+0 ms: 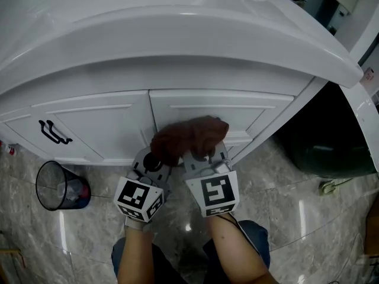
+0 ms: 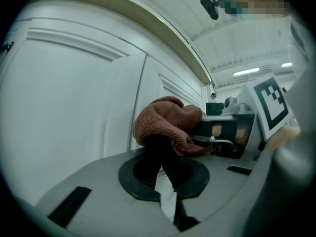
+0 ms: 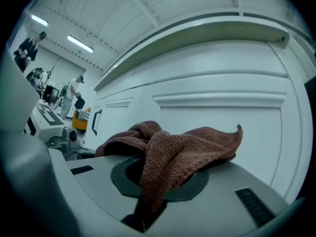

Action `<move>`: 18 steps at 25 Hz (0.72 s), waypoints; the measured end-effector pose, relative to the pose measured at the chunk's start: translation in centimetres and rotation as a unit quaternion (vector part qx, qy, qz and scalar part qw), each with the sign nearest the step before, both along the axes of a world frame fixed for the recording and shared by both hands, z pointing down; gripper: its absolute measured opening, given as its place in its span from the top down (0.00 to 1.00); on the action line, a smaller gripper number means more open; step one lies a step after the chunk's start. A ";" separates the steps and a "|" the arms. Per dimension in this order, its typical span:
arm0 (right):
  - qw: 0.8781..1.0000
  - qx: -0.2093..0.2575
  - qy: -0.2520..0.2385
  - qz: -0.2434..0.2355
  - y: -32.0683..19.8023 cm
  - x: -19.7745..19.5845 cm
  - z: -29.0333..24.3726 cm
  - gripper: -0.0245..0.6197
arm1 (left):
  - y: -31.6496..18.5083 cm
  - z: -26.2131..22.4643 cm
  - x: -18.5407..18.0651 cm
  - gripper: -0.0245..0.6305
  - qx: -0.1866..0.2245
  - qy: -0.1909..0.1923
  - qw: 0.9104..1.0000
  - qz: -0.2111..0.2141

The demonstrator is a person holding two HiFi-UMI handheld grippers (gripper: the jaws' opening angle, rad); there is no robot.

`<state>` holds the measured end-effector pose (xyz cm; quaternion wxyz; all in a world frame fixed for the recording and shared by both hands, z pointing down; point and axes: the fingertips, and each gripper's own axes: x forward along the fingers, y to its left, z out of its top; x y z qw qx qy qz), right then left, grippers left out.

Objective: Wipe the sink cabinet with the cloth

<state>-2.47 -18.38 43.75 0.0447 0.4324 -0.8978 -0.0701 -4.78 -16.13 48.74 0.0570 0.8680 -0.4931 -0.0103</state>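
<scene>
A brown knitted cloth (image 1: 190, 135) is bunched against the white sink cabinet (image 1: 225, 108), at the seam between two doors. My left gripper (image 1: 156, 157) and right gripper (image 1: 204, 151) sit side by side just below it. In the left gripper view, the dark jaws of the left gripper (image 2: 160, 143) close together under a fold of the cloth (image 2: 168, 125). In the right gripper view, the cloth (image 3: 182, 147) drapes over the right gripper (image 3: 154, 180) and hides its jaws, with a strand pinched down between them. The cabinet door panel (image 3: 222, 117) stands close ahead.
The white sink counter (image 1: 177, 22) overhangs the cabinet. A black door handle (image 1: 53, 133) is on the left door. A wire waste bin (image 1: 59, 186) stands on the marble floor at left. A dark round container (image 1: 331, 152) sits right of the cabinet. People (image 3: 74, 90) stand far off.
</scene>
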 end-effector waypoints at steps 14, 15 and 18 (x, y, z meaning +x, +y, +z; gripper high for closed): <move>0.983 -0.145 -0.114 0.019 -1.8 6.1 2.7 0.87 | -0.2 0.3 2.8 0.95 0.000 -0.014 1.000 0.021; 0.983 -0.144 -0.110 0.023 -1.8 6.3 2.7 0.87 | -0.2 0.3 2.9 0.95 0.000 -0.015 1.000 0.022; 0.986 -0.141 -0.078 0.036 -1.9 6.8 2.8 0.87 | -0.2 0.4 3.0 0.95 0.000 -0.016 1.000 0.023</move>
